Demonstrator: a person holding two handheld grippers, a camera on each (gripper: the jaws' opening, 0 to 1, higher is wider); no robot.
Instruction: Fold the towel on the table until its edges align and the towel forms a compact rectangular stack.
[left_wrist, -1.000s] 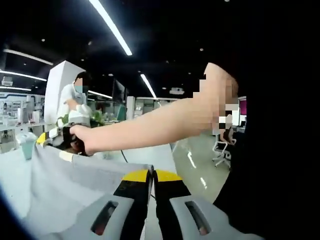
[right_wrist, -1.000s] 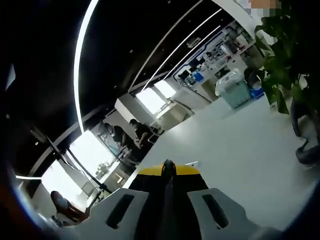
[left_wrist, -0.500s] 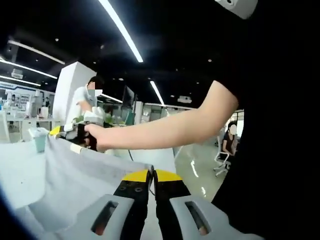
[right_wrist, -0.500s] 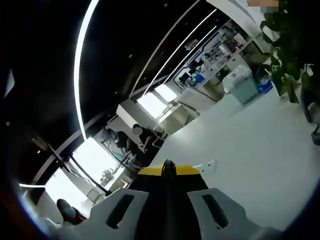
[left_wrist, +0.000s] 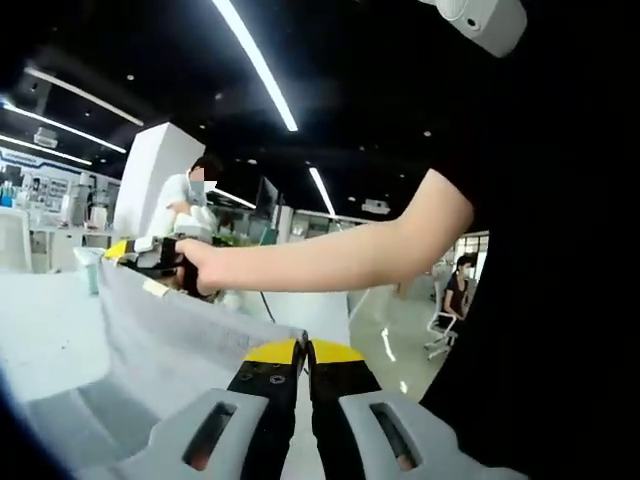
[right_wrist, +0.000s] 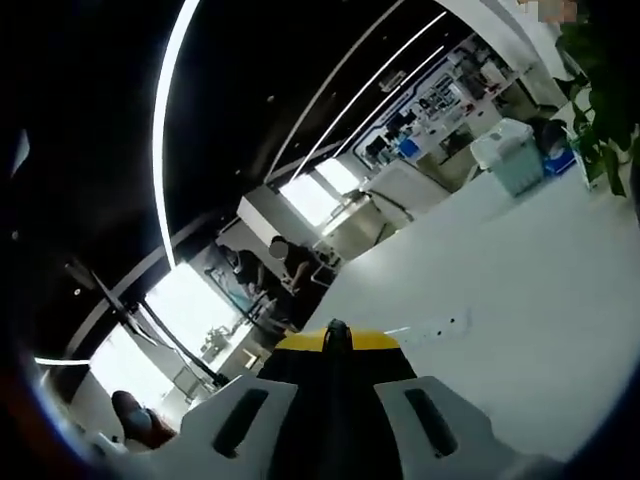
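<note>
Towel (left_wrist: 170, 340): stretched above the counter (left_wrist: 40, 340) between your left tongs (left_wrist: 303, 350) and right tongs (left_wrist: 135, 252), each clamped on a top corner.

I can read no text, label, brand or number in either view from here. The small tag on the towel's (left_wrist: 170, 330) edge is too blurred to make out.
</note>
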